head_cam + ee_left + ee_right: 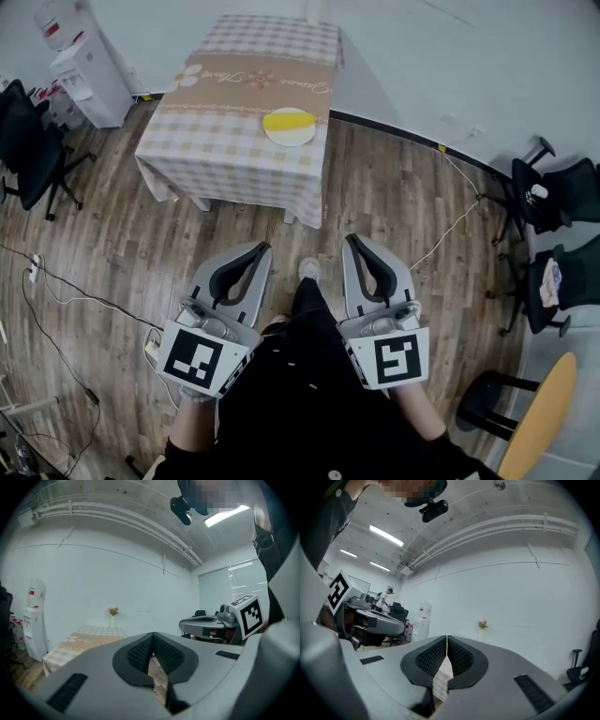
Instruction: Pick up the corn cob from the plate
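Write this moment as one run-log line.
left gripper: shut, empty | right gripper: shut, empty | corn cob: lying on plate | plate: on table ahead, far from both grippers | pick: not yet begun

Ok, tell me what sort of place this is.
Probably an office or lab room: a water dispenser, black office chairs at the edges, and a lone cloth-covered table on a wood floor.

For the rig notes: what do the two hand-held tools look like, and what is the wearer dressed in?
Both the left tool and right tool are smooth grey shells with black ribbed pads inside a teardrop opening. Each carries a white cube printed with black square markers. The person wears black clothing.
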`<state>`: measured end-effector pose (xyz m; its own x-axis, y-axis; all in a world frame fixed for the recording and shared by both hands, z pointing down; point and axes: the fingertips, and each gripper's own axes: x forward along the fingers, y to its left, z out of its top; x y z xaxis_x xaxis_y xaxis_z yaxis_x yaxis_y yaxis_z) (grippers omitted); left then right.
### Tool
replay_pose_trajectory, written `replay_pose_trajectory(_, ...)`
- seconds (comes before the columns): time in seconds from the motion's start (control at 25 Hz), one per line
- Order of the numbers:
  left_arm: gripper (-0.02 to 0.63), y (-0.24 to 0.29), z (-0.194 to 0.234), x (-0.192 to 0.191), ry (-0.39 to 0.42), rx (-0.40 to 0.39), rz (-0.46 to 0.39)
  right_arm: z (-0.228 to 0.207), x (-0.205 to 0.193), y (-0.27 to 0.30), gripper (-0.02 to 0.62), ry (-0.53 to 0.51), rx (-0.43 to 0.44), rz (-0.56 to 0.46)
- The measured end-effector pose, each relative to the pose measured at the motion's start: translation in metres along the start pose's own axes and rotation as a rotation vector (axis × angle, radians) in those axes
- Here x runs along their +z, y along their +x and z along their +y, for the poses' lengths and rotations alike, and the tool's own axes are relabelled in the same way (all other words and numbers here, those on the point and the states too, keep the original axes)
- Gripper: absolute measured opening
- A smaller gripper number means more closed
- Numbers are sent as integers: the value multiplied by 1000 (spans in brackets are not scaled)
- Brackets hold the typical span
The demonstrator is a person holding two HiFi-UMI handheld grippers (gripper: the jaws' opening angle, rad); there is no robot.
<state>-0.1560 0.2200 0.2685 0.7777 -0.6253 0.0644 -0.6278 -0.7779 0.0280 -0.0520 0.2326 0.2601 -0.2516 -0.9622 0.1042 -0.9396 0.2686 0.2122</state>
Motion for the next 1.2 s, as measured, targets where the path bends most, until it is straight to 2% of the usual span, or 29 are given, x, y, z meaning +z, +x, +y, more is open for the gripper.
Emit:
replay_pose_trajectory(0.32, 12, 21, 11, -3, 1, 22, -2, -16, -2, 23, 43, 5, 22, -33)
replay_pose_trajectory(0.68, 12, 67, 30, 2, 7, 39, -7, -52, -2, 61, 43, 4, 32, -74)
replay_pose_trajectory(0.8, 12, 87, 40, 4, 7, 50, -10, -63, -7, 79, 43, -3, 57, -32)
replay_pose_trajectory(1.2, 12, 159, 68, 9, -3, 90, 1, -115, -14, 140, 43, 0, 111, -20)
